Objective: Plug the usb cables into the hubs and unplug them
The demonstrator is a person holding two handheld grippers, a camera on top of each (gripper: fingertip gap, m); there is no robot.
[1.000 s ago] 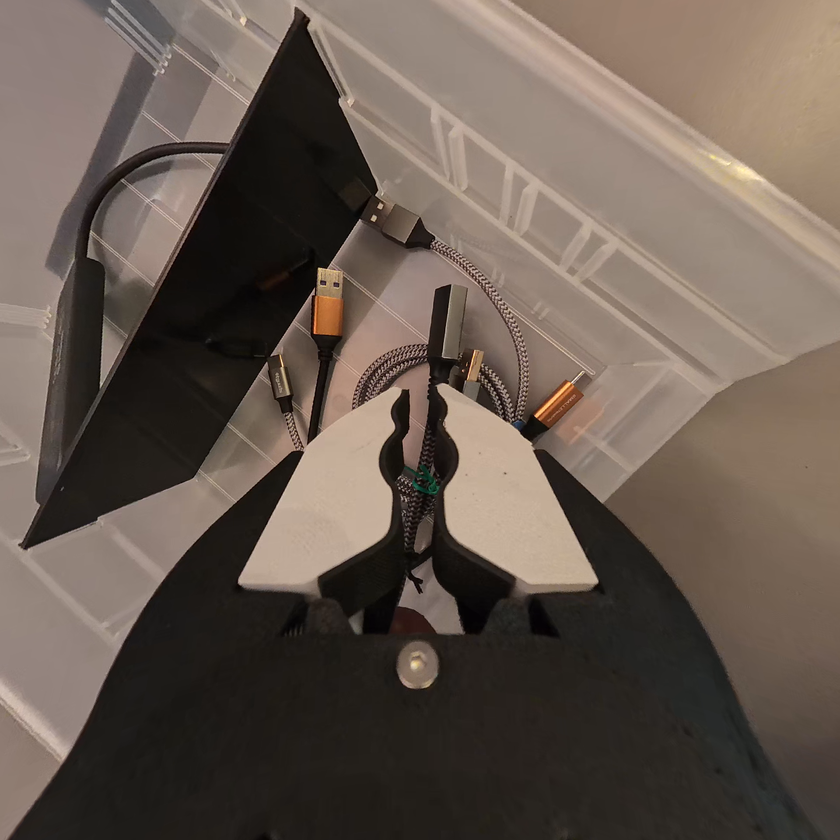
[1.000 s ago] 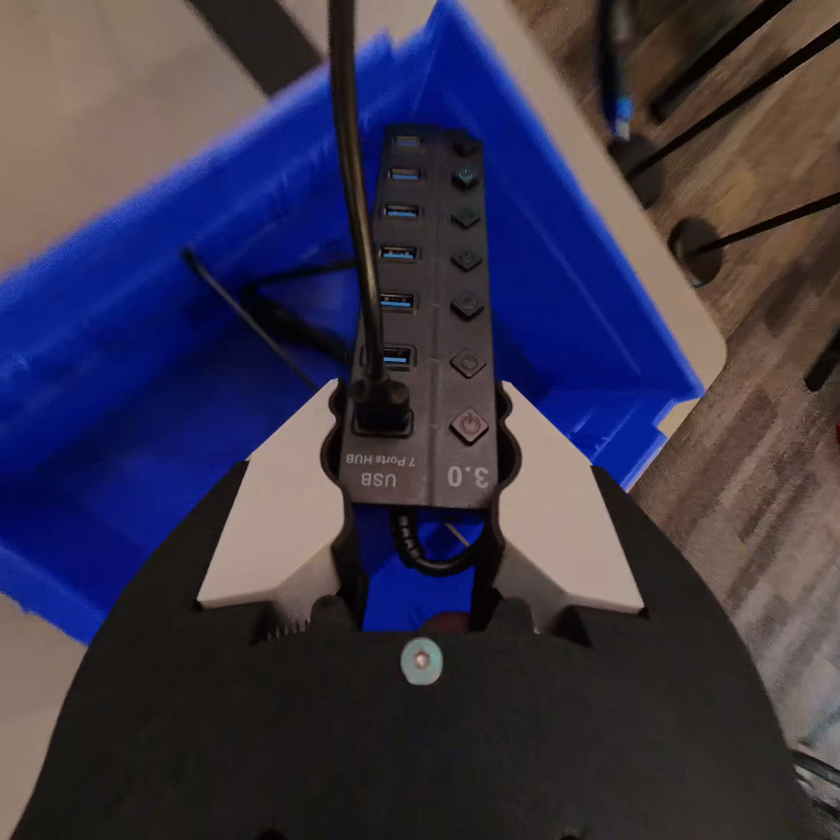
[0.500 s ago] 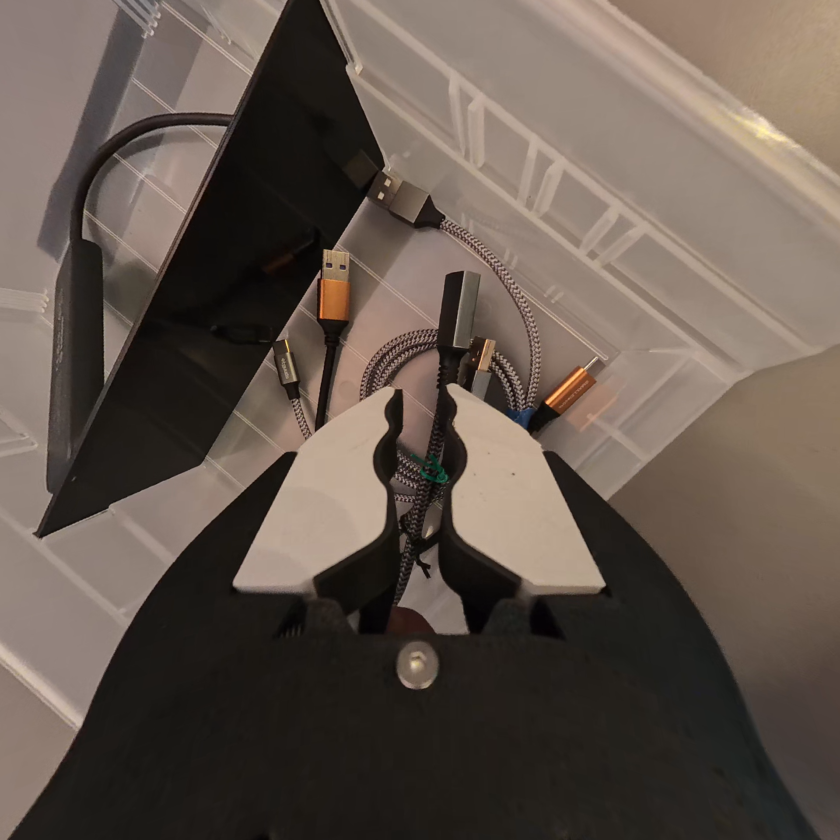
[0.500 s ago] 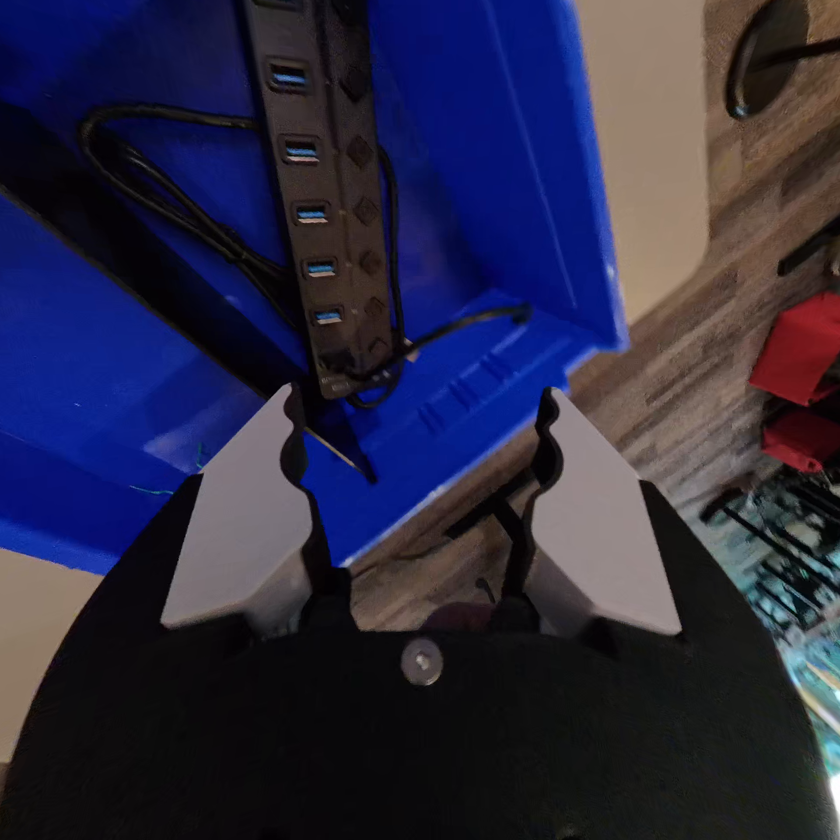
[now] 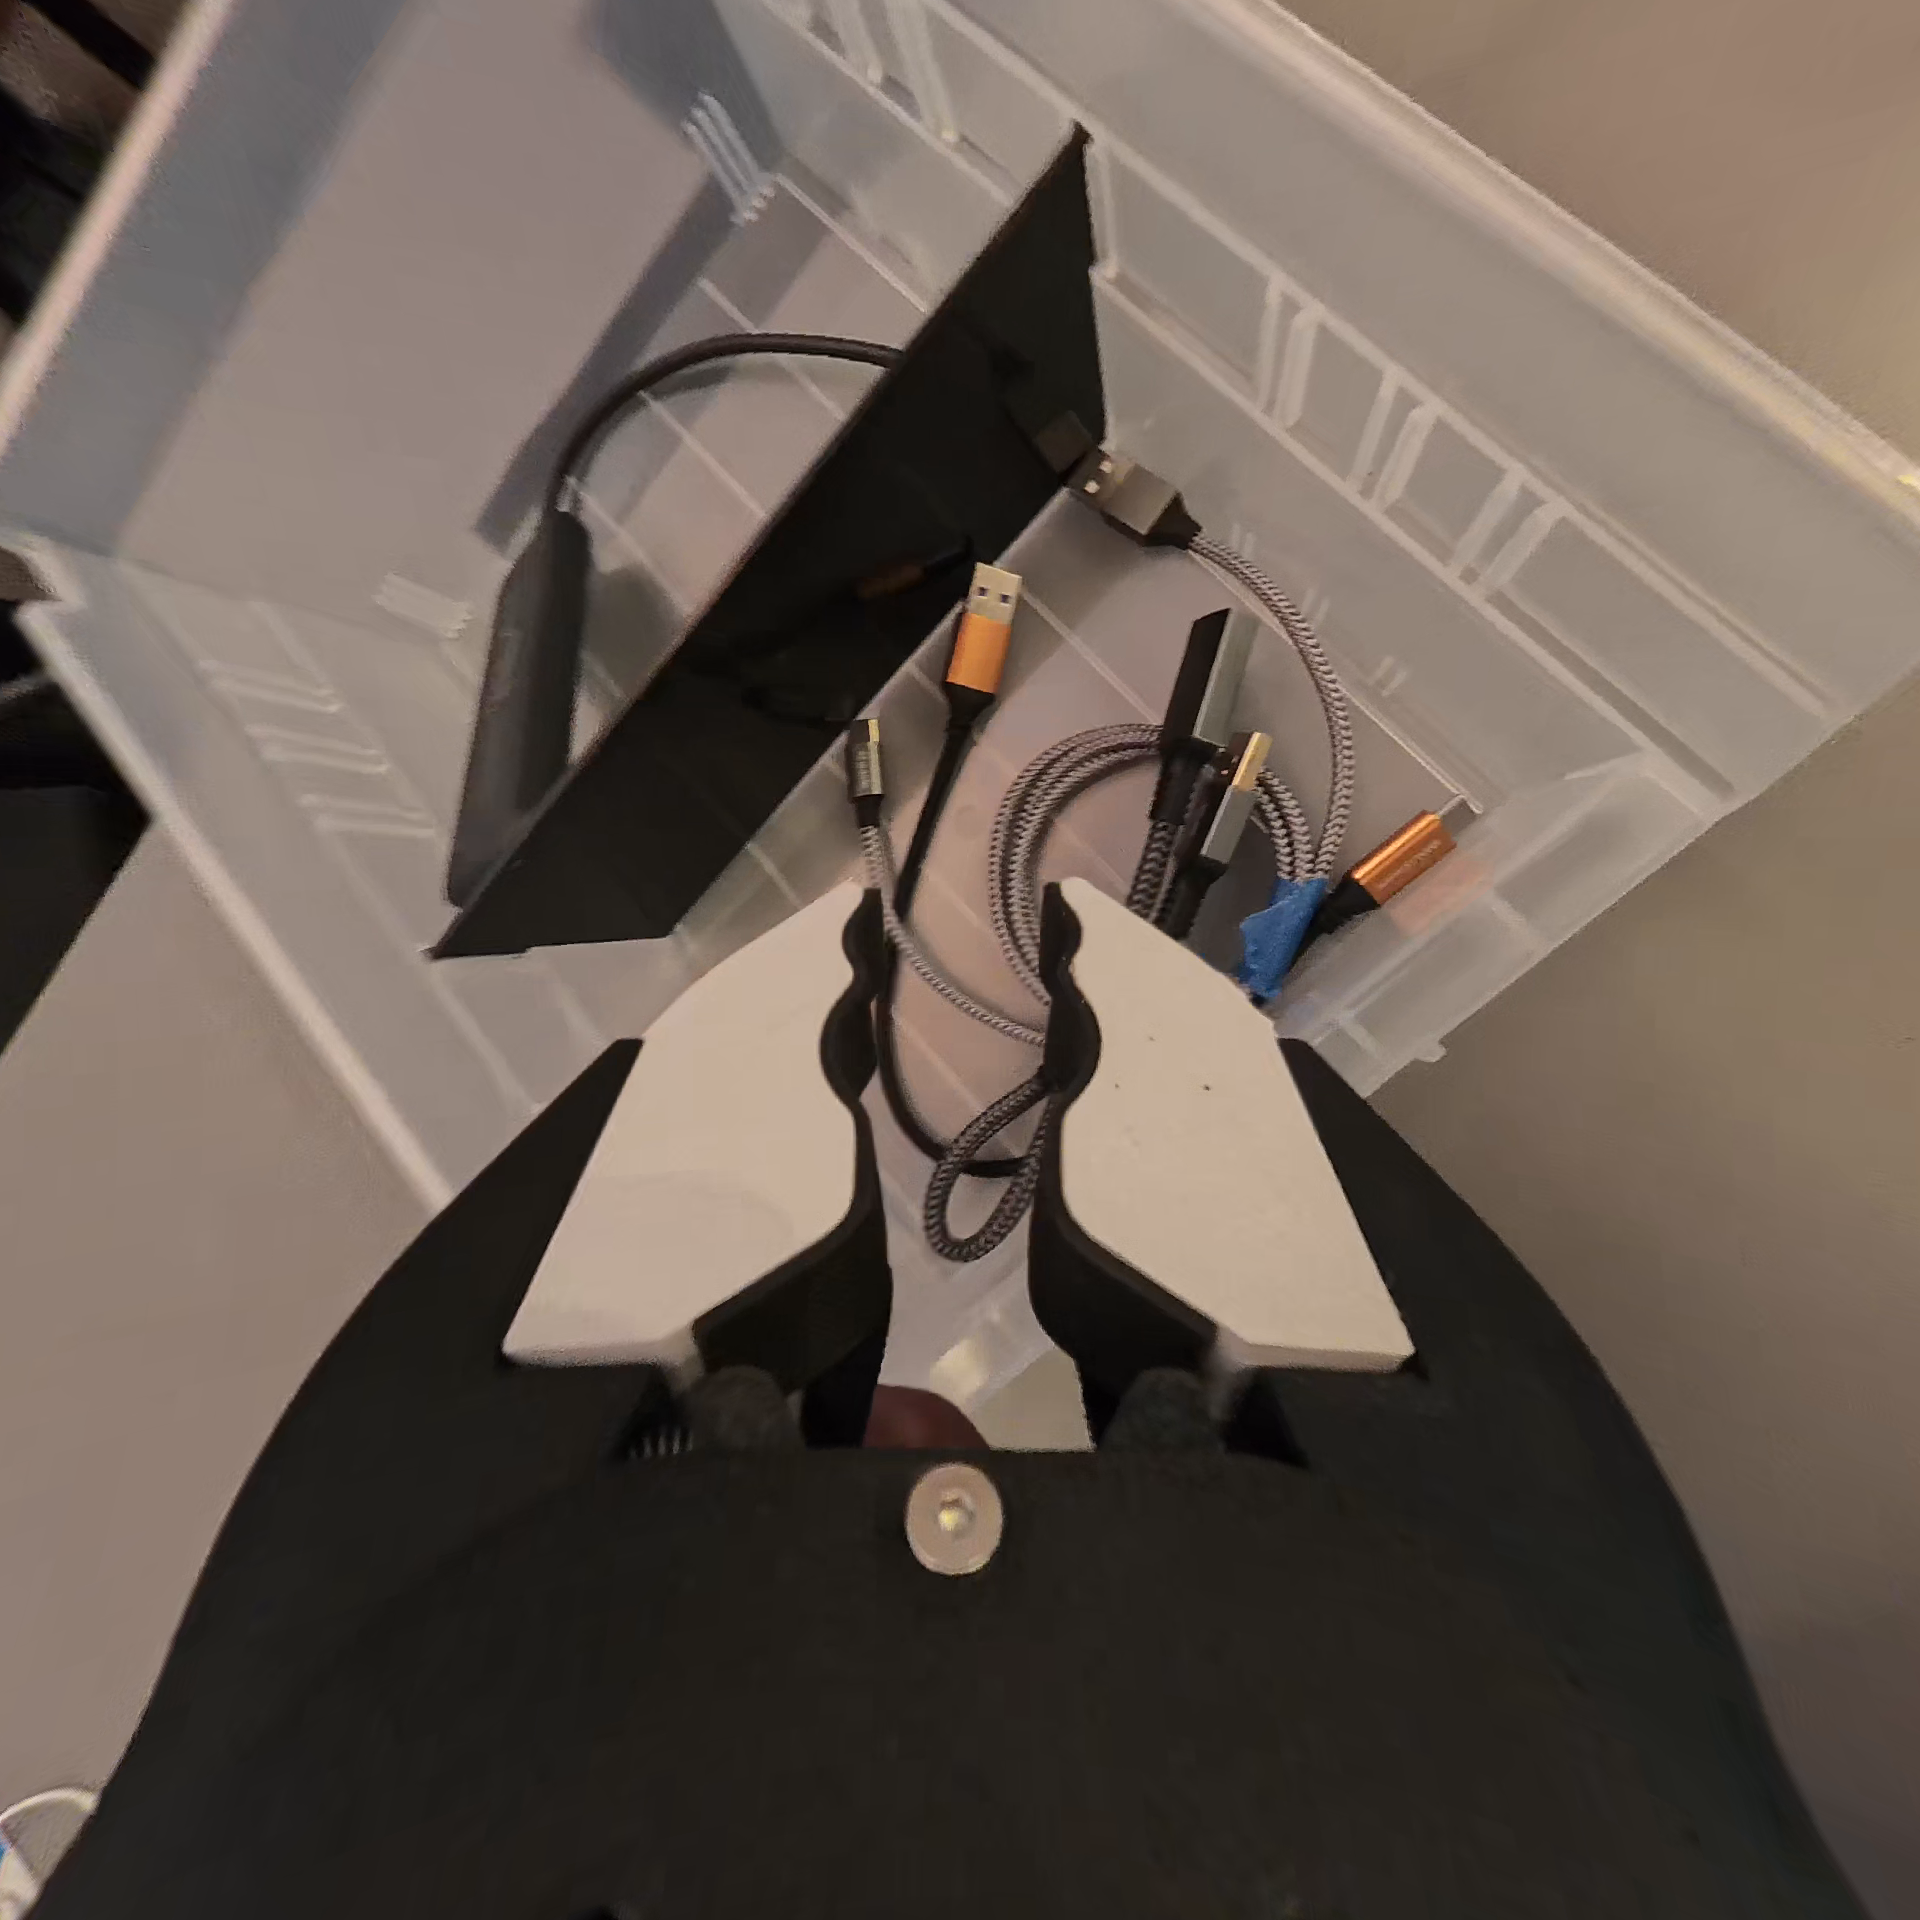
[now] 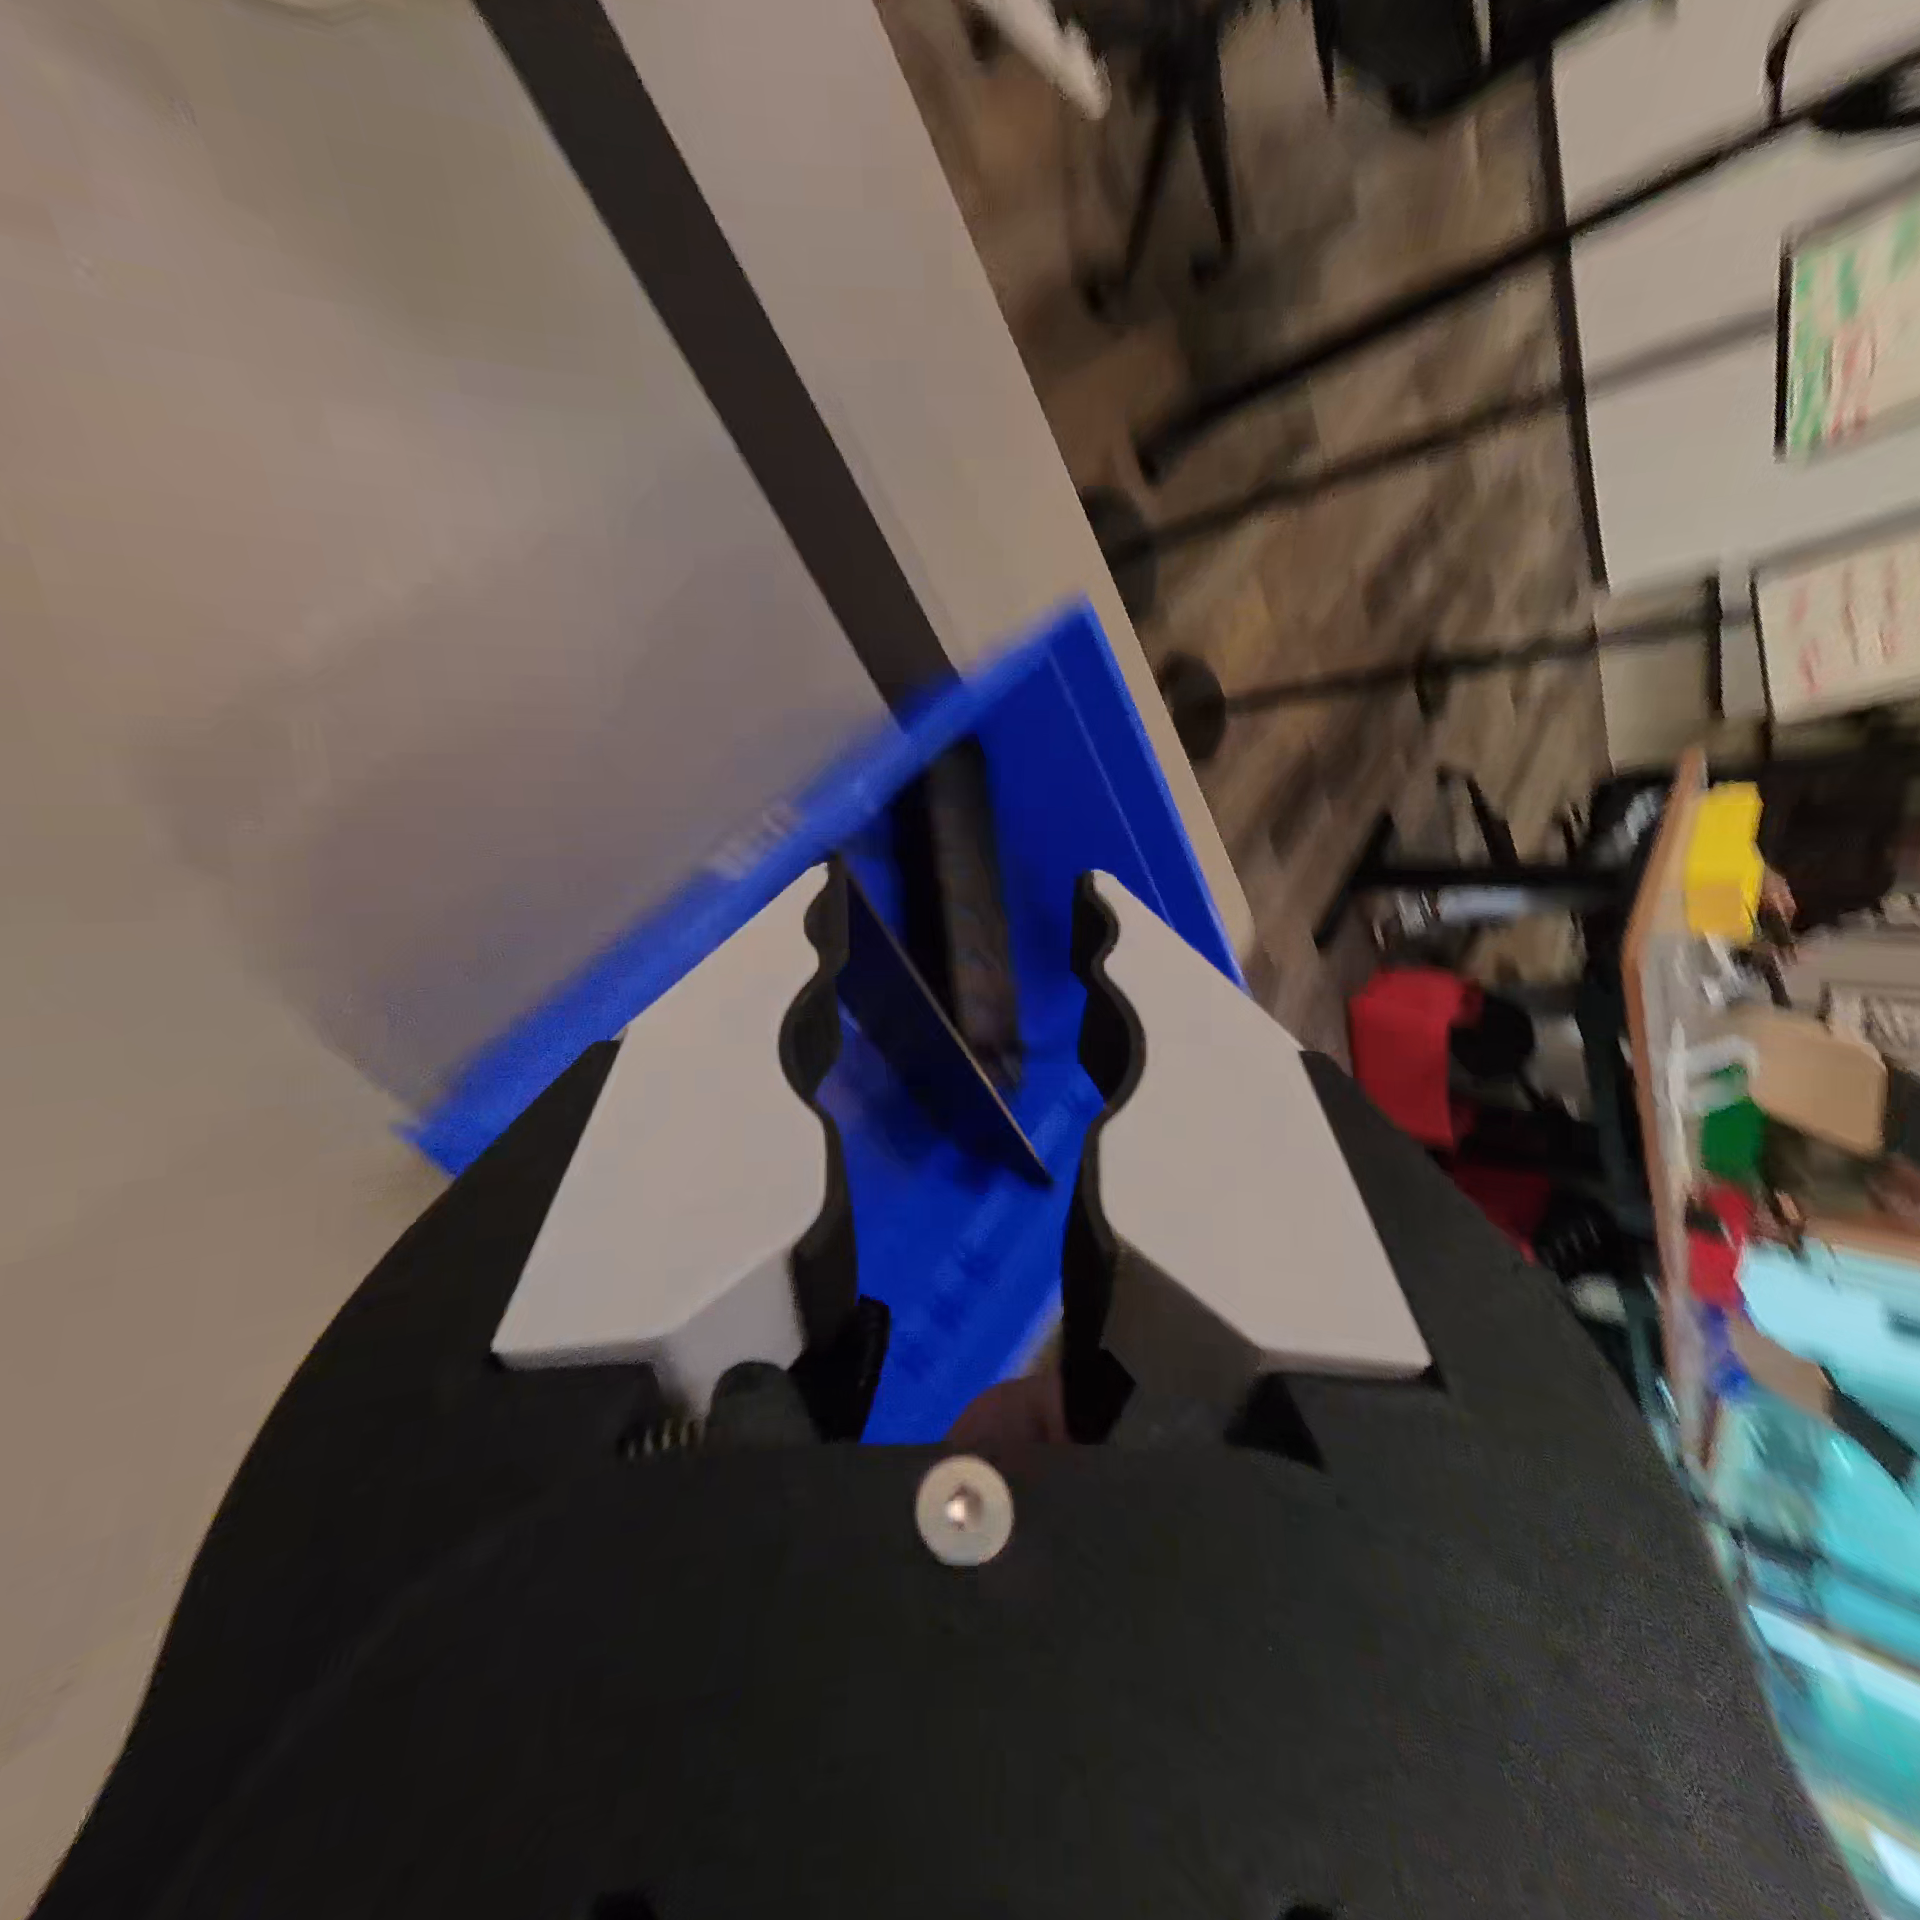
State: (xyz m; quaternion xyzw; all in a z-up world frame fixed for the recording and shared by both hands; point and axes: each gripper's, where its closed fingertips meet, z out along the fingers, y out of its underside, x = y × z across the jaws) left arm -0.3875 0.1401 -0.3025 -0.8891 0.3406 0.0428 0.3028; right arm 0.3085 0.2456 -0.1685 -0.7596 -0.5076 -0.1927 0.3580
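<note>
Beige tabletop point(image 6: 312, 468); wood-plank floor point(image 6: 1299, 436) beyond its edge; blurred cluttered shelving point(image 6: 1766, 1039) at right; dim warm light.

**Blur, cut edges and covered cables**

The right wrist view is smeared throughout: the hub point(image 6: 971, 914) in the blue bin point(image 6: 940, 1236) shows as a dark streak, its ports unreadable, and the shelves point(image 6: 1787, 1049) at the right edge dissolve into colour patches. In the left wrist view the black divider point(image 5: 831, 623) covers part of the dark cable point(image 5: 717, 358), and the clear bin point(image 5: 1455, 343) runs past the top edge. The braided cable point(image 5: 997, 831) passes behind the left gripper point(image 5: 961, 904).
</note>
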